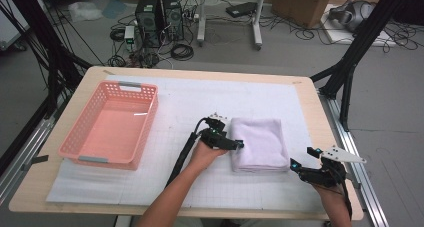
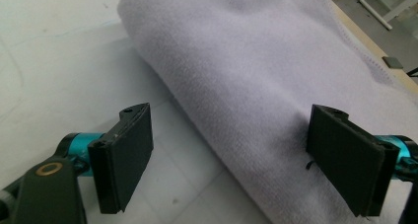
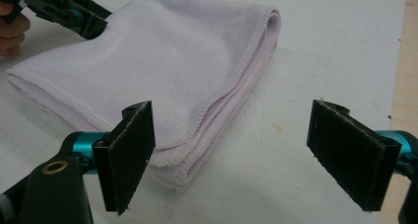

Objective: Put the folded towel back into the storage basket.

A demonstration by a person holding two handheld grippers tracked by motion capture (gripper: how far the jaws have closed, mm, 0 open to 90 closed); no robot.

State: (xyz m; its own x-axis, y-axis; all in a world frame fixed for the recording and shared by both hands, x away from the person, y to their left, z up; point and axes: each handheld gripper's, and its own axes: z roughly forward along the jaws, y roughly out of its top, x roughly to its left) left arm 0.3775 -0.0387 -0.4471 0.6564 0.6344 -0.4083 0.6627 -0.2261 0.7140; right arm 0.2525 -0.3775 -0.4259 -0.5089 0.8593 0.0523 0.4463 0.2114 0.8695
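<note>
One white mat (image 1: 165, 187) is spread over the table. One pink basket (image 1: 111, 123) sits at its left; one folded lilac towel (image 1: 257, 143) lies centre-right. Two grippers are held spread: left gripper (image 1: 240, 145) at the towel's left edge, right gripper (image 1: 294, 165) by its near corner.

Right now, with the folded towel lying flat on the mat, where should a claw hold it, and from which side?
Probably at the folded towel on its near right corner, where the stitched edges lie stacked. The right claw stands open just before it, so it could come in low from the person's side, one jaw sliding under the layers. The left claw is open at the rounded fold.
</note>
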